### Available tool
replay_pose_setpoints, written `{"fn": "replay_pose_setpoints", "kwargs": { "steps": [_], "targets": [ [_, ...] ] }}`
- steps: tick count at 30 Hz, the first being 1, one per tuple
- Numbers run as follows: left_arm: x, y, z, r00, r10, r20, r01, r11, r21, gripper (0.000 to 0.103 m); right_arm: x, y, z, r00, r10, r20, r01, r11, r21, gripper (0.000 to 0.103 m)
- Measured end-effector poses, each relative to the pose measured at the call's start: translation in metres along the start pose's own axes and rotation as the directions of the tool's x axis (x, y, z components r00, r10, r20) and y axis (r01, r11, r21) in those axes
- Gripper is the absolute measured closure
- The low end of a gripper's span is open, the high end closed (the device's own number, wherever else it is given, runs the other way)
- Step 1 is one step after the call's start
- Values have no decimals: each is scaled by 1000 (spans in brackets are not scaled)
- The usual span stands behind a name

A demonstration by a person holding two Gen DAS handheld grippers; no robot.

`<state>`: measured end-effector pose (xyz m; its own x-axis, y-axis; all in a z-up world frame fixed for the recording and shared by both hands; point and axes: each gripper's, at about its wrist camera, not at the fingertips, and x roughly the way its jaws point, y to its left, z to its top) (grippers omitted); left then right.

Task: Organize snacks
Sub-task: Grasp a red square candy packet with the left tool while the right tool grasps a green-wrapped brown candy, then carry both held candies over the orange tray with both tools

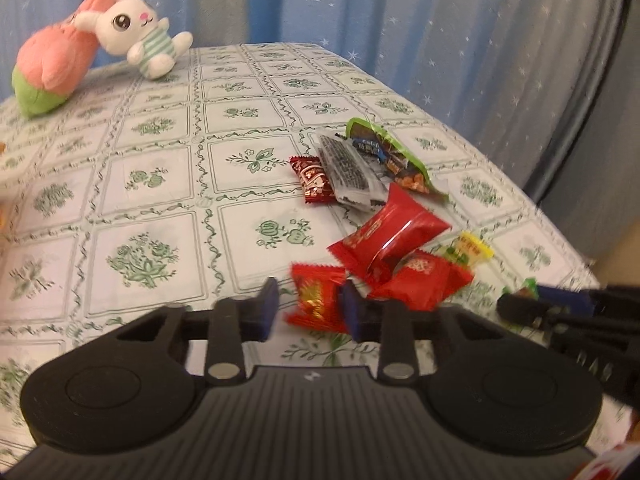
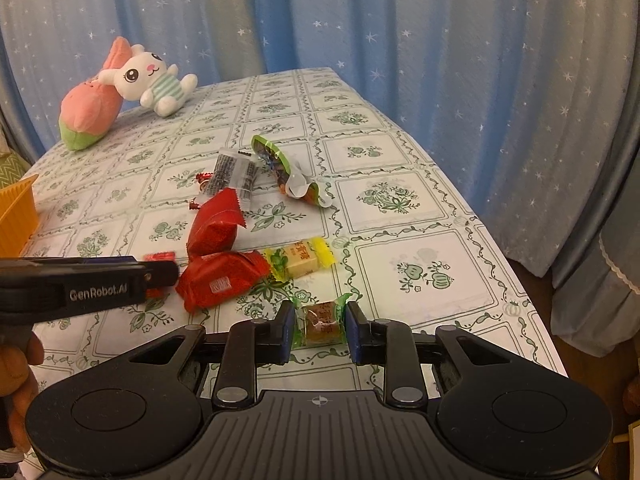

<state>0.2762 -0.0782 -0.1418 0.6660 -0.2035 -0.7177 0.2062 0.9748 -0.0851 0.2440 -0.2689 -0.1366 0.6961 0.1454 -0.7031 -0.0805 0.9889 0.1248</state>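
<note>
Two hand-held grippers are low over the worktop [image 2: 400,152], each seen best through its own camera. The right hand-held gripper [image 2: 320,330] points along the cloth with its blue pads narrowed onto a small green-wrapped candy [image 2: 322,322], one pad at each twisted end; whether the candy is lifted or resting on the cloth I cannot tell. Only this view shows that candy clearly; from the left wrist it is just a green scrap beside the right tool's tip.

The left hand-held gripper [image 1: 310,310] has its jaws partly apart around a small red packet [image 1: 318,300], the right pad against the wrapper and the left pad standing off it, so it is not clamped. In the right view this gripper comes in level from the left, its body hiding most of that packet.

Just beyond lie two larger red packets [image 1: 394,236], one overlapping the other, with a yellow-ended sweet [image 2: 300,258] touching them. Farther off are a grey-printed sachet [image 1: 350,170], a small dark red packet [image 1: 314,180] and a green-rimmed bag [image 1: 390,156]. An orange basket [image 2: 18,216] shows only in the right view. At the far corner, a plush rabbit [image 1: 138,36] leans on a pink plush [image 1: 54,60].
</note>
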Motion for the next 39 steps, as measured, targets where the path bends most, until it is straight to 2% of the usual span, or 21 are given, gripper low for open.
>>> {"fn": "replay_pose_setpoints", "kwargs": {
  "steps": [2, 5, 20, 28, 39],
  "targets": [
    [-3, 1, -3, 1000, 9, 0, -9, 1000, 30, 83, -1, 0, 0, 1000, 0, 1, 0, 1000, 1, 76],
    [-8, 5, -6, 1000, 11, -8, -11, 999, 43, 84, -3, 0, 0, 1000, 4, 2, -4, 1000, 3, 76],
    [-89, 30, -4, 998, 65, 27, -65, 998, -13, 84, -51, 17, 20, 998, 56, 39, -56, 998, -6, 76],
    [-149, 44, -9, 994, 92, 59, -89, 995, -46, 84, -90, 47, 28, 993, 110, 50, -108, 993, -50, 76],
    [-217, 78, -30, 987, 142, 80, -132, 985, -110, 84, -127, 102, 20, 979, 197, 52, -190, 976, -109, 76]
  ]
}}
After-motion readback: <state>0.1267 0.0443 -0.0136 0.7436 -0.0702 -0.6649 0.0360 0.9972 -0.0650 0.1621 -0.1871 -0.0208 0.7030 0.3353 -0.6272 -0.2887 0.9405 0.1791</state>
